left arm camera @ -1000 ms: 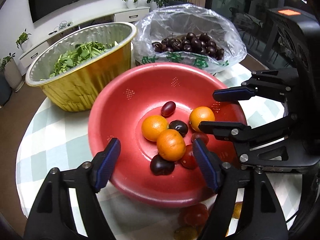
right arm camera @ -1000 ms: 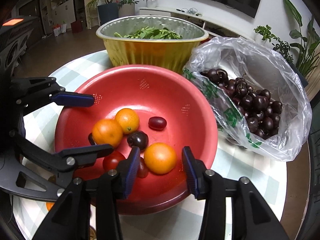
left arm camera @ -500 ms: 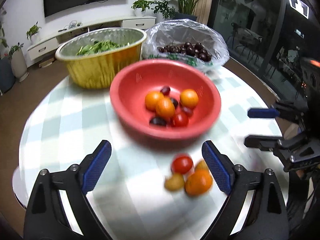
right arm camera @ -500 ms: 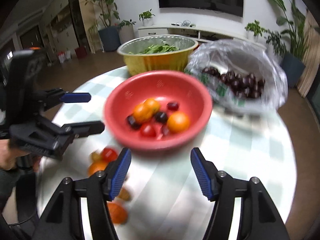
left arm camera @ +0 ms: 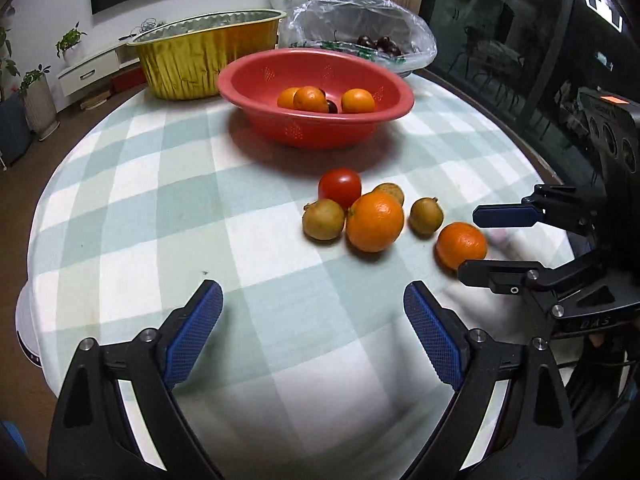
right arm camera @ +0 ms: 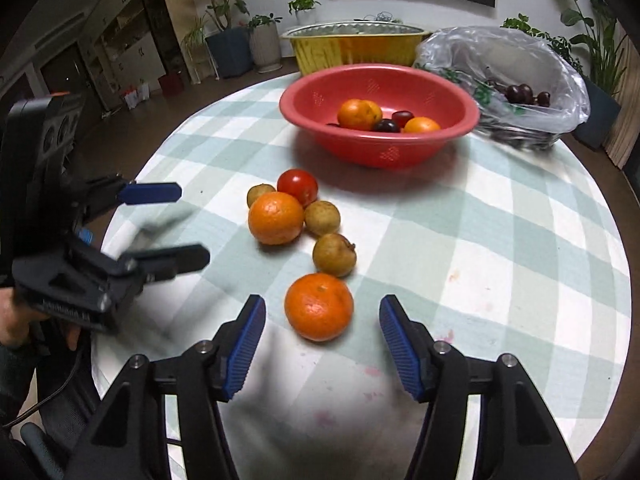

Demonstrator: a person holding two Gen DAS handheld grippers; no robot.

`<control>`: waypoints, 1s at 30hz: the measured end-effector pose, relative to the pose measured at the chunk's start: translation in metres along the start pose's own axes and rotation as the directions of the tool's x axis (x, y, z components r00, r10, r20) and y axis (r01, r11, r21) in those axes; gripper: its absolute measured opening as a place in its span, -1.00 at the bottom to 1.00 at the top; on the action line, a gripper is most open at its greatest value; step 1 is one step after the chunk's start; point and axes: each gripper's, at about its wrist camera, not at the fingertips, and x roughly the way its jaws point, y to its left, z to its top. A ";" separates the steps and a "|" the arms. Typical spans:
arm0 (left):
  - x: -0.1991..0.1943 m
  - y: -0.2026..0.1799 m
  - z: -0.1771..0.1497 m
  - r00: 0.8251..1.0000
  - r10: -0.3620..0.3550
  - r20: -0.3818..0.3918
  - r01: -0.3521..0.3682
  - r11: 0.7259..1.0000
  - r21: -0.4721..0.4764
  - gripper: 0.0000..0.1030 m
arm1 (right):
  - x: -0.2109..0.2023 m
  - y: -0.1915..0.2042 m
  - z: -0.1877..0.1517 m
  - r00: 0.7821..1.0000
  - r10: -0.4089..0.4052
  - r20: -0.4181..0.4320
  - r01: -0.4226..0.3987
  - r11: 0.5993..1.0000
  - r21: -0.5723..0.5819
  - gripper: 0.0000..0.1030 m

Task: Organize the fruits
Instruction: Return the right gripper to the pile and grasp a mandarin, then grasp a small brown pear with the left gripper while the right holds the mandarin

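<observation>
A red bowl (left arm camera: 312,132) (right arm camera: 380,148) at the back of the table holds oranges (left arm camera: 308,98) and dark cherries. On the checked cloth in front of it lie a tomato (left arm camera: 339,186), a large orange (left arm camera: 375,222) (right arm camera: 276,218), three small brown fruits (left arm camera: 323,219) and a second orange (left arm camera: 461,245) (right arm camera: 319,306). My left gripper (left arm camera: 312,296) (right arm camera: 190,224) stands open and empty above bare cloth, short of the fruit. My right gripper (right arm camera: 322,308) (left arm camera: 474,242) has its jaws closing around the second orange, whose sides the pads do not touch.
A gold foil tray (left arm camera: 200,56) (right arm camera: 352,48) and a clear bag of cherries (left arm camera: 360,20) (right arm camera: 520,72) stand behind the bowl. The round table's edge curves close on both sides. A hand (right arm camera: 16,320) holds the left gripper at the left.
Both grippers have drawn back from over the red bowl to the near part of the table. Both pairs of jaws stand wider. The loose fruits on the cloth have come into view.
</observation>
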 end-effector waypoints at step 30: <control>0.058 0.031 0.067 0.948 -0.238 -0.211 0.307 0.857 0.414 -0.12 | 0.000 -0.017 -0.007 0.995 0.093 -0.044 -0.091 0.995 0.034 -0.22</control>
